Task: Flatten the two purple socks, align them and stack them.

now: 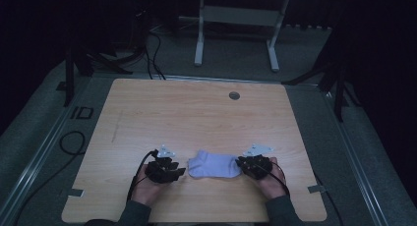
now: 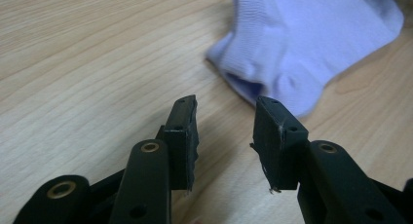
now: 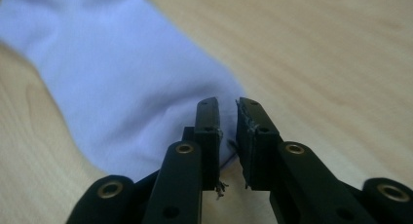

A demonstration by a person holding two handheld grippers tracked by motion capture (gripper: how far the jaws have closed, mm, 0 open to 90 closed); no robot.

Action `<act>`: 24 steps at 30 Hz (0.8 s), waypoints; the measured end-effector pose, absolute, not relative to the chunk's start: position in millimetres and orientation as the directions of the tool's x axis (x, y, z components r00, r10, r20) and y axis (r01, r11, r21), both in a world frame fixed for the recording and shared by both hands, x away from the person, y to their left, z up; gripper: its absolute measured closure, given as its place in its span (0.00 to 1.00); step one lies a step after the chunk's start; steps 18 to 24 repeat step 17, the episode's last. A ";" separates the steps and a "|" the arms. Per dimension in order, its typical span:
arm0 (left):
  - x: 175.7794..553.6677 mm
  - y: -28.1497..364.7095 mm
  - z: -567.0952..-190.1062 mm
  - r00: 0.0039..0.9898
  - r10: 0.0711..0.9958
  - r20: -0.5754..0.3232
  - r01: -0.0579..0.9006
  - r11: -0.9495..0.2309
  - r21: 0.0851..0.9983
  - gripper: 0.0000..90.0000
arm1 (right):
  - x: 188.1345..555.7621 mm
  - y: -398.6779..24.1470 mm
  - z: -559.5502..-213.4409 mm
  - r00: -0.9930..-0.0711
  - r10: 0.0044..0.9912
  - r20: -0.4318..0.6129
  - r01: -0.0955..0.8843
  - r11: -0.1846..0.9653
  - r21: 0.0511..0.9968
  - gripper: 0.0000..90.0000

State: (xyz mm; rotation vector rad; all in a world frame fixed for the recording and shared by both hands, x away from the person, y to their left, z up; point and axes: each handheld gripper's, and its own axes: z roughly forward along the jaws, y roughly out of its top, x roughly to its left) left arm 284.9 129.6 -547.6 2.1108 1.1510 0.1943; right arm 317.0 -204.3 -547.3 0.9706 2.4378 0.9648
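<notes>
Jaws of the left gripper (image 2: 225, 131) stand apart with bare wood between them, their black pads frayed at the edges, just short of the lavender sock's (image 2: 302, 44) ribbed cuff opening. At the sock's other end the right gripper (image 3: 228, 136) has its jaws nearly together over the fabric edge; whether they pinch it I cannot tell. Soft, fine-knit and slightly rumpled, the sock (image 1: 214, 165) lies flat near the front of the light wood-grain table (image 1: 196, 113), with open tabletop behind it.
</notes>
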 end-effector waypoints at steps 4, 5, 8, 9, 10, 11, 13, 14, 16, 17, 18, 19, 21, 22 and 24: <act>287.1 133.5 -548.4 0.582 0.794 -0.176 0.668 -0.344 0.660 0.67 | 316.5 -209.1 -542.0 -0.694 0.719 -0.044 0.463 0.492 0.737 0.85; 287.8 134.6 -548.4 0.576 0.800 -0.168 0.667 -0.343 0.661 0.67 | 316.8 -210.8 -541.3 -0.690 0.723 -0.033 0.468 0.481 0.742 0.85; 290.5 139.7 -548.7 0.556 0.817 -0.151 0.668 -0.332 0.666 0.67 | 317.9 -215.4 -542.3 -0.682 0.732 -0.007 0.483 0.456 0.747 0.83; 291.3 141.3 -548.8 0.546 0.826 -0.142 0.669 -0.327 0.668 0.67 | 318.3 -217.0 -542.9 -0.681 0.732 -0.002 0.486 0.454 0.747 0.83; 292.6 143.5 -548.7 0.539 0.832 -0.130 0.668 -0.328 0.668 0.67 | 318.7 -218.2 -543.4 -0.677 0.736 0.002 0.489 0.448 0.748 0.82; 294.2 146.3 -548.7 0.525 0.843 -0.117 0.668 -0.323 0.670 0.66 | 319.2 -219.6 -543.7 -0.674 0.738 0.007 0.492 0.443 0.749 0.82; 296.7 149.9 -549.4 0.504 0.857 -0.109 0.670 -0.308 0.675 0.66 | 319.6 -222.1 -543.7 -0.668 0.744 0.013 0.497 0.434 0.751 0.82; 298.0 152.3 -549.4 0.497 0.861 -0.113 0.674 -0.300 0.675 0.66 | 319.9 -223.6 -543.7 -0.665 0.747 0.011 0.498 0.432 0.752 0.82; 300.5 156.0 -549.6 0.476 0.874 -0.104 0.673 -0.286 0.682 0.66 | 320.2 -227.2 -544.0 -0.655 0.755 0.012 0.505 0.426 0.751 0.82; 301.9 157.5 -549.8 0.462 0.882 -0.087 0.672 -0.284 0.684 0.65 | 320.4 -229.4 -544.3 -0.647 0.763 0.010 0.509 0.422 0.750 0.82; 301.9 157.5 -549.8 0.462 0.882 -0.087 0.672 -0.284 0.684 0.65 | 320.4 -229.4 -544.3 -0.647 0.763 0.010 0.509 0.422 0.750 0.82; 301.9 157.5 -549.8 0.462 0.882 -0.087 0.672 -0.284 0.684 0.65 | 320.4 -229.4 -544.3 -0.647 0.763 0.010 0.509 0.422 0.750 0.82; 301.9 157.5 -549.8 0.462 0.882 -0.087 0.672 -0.284 0.684 0.65 | 320.4 -229.4 -544.3 -0.647 0.763 0.010 0.509 0.422 0.750 0.82; 301.9 157.5 -549.8 0.462 0.882 -0.087 0.672 -0.284 0.684 0.65 | 320.4 -229.4 -544.3 -0.647 0.763 0.010 0.509 0.422 0.750 0.82; 301.9 157.5 -549.8 0.462 0.882 -0.087 0.672 -0.284 0.684 0.65 | 320.4 -229.4 -544.3 -0.647 0.763 0.010 0.509 0.422 0.750 0.82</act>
